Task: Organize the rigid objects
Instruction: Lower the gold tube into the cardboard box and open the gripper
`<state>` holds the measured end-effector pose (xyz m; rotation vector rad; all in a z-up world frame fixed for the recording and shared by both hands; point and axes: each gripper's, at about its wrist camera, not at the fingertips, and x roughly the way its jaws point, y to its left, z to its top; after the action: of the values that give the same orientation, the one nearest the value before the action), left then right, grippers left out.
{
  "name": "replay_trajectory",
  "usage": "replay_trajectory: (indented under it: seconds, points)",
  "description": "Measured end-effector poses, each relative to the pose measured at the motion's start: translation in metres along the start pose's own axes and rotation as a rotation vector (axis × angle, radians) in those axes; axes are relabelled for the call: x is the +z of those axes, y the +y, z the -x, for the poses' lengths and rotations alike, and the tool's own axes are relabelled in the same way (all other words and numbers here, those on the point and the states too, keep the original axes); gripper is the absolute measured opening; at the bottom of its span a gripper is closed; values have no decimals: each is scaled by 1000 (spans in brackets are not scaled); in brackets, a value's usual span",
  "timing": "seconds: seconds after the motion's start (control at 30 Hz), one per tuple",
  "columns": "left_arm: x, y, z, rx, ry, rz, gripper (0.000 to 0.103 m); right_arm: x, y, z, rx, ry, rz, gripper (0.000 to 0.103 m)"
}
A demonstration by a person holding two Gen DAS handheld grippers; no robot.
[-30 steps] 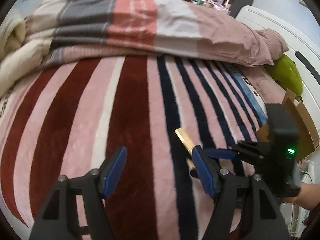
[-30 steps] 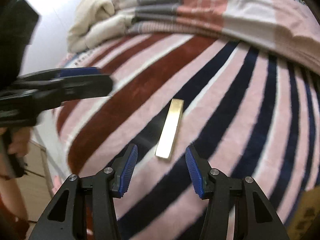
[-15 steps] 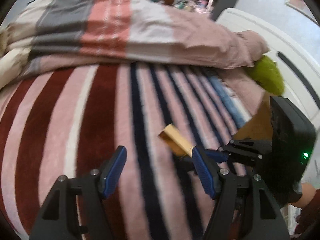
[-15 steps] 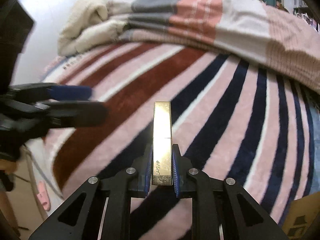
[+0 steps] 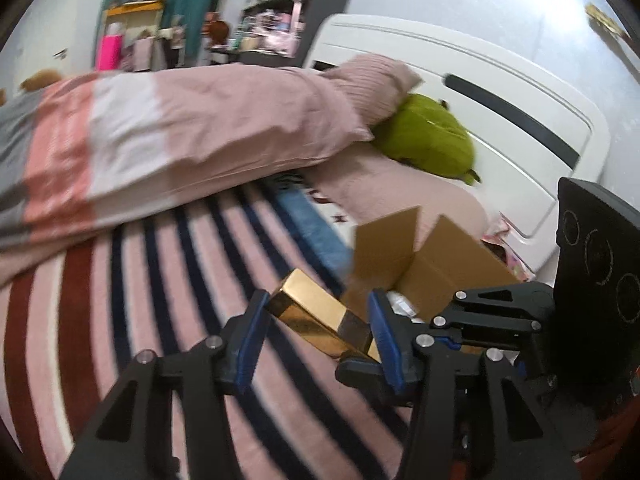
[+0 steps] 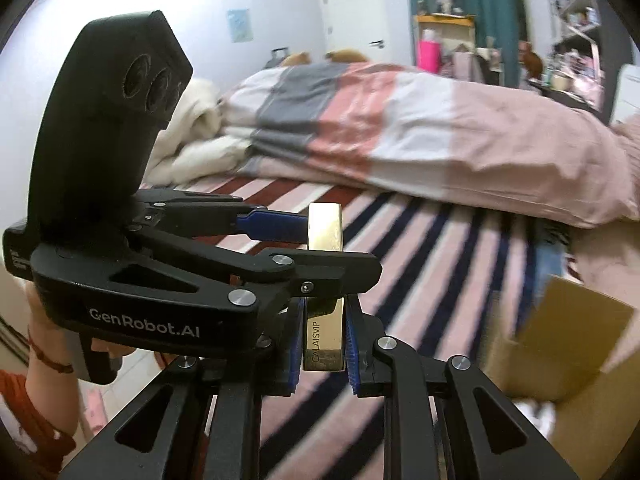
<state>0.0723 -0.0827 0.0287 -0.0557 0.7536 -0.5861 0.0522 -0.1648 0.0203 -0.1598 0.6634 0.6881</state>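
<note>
Bedroom, striped blanket (image 5: 168, 304) over bed. Right gripper (image 6: 322, 336) clamps gold bar (image 6: 325, 232) at its near end, lifted. Left gripper (image 5: 316, 332), jaws just closing, straddles the far end; contact unclear. Advise seating both pads squarely before carrying to cardboard box (image 5: 436, 264).

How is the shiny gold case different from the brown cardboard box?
The gold case is slim, shiny and closed; the cardboard box is wider, dull brown and open on top. The gold case is held up in the right gripper's fingers; the cardboard box sits on the bed. Both are boxy with flat sides.
</note>
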Motion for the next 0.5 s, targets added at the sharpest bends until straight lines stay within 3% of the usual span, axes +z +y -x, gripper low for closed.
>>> replay_trajectory:
  seconds: [0.2,0.5]
  points:
    - [23,-54,-51,-54,58,-82,47,-20,-53,36,-97,11,-74,13]
    - [27,-85,-107,-84,153,-105,47,-49,-111,48,-152,90,-167,13]
